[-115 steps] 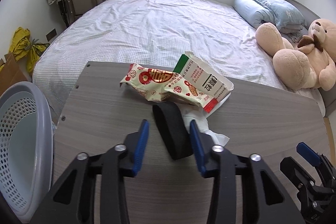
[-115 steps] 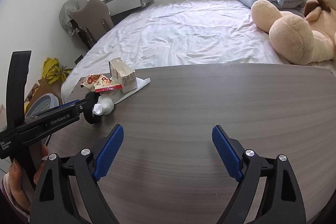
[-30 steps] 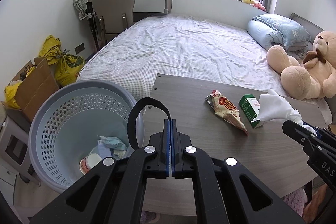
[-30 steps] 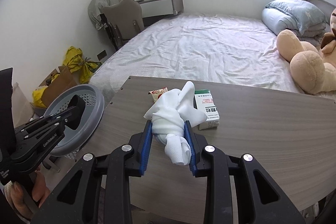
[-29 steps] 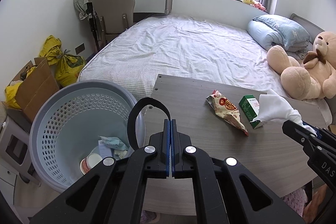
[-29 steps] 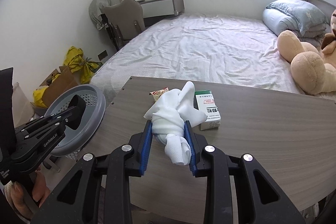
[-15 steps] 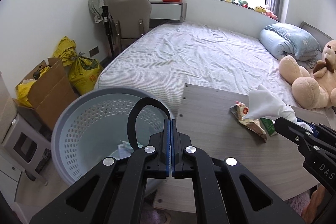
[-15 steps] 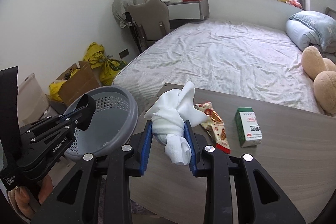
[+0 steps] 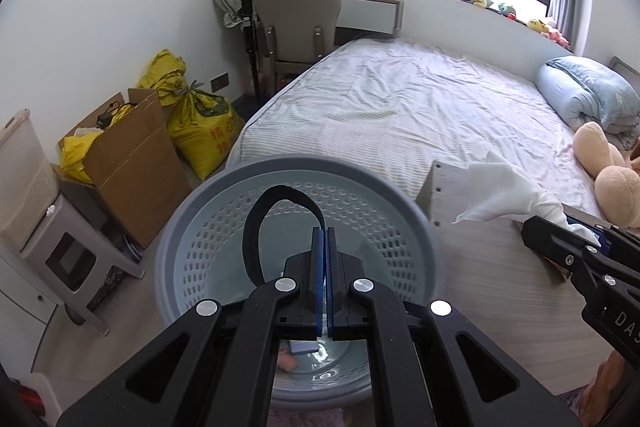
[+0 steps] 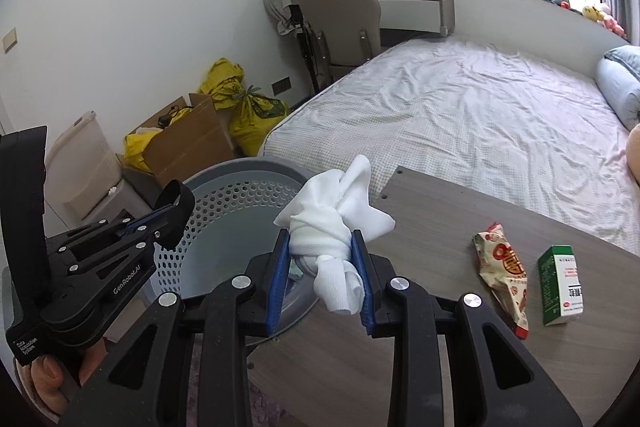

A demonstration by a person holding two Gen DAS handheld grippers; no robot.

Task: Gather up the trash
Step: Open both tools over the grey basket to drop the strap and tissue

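While both grippers hung at the basket (image 9: 404, 211), the step in hand was dropping trash: the left gripper (image 9: 323, 239) was clamped on a black strap (image 9: 256, 223) looped over the basket's mouth, and the right gripper (image 10: 322, 259) pinched a knotted tissue (image 10: 332, 223) above the rim. Next, each would need to open its jaws over the hollow; a wrapper (image 10: 504, 267) and carton (image 10: 560, 283) lay on the table (image 10: 420, 211)
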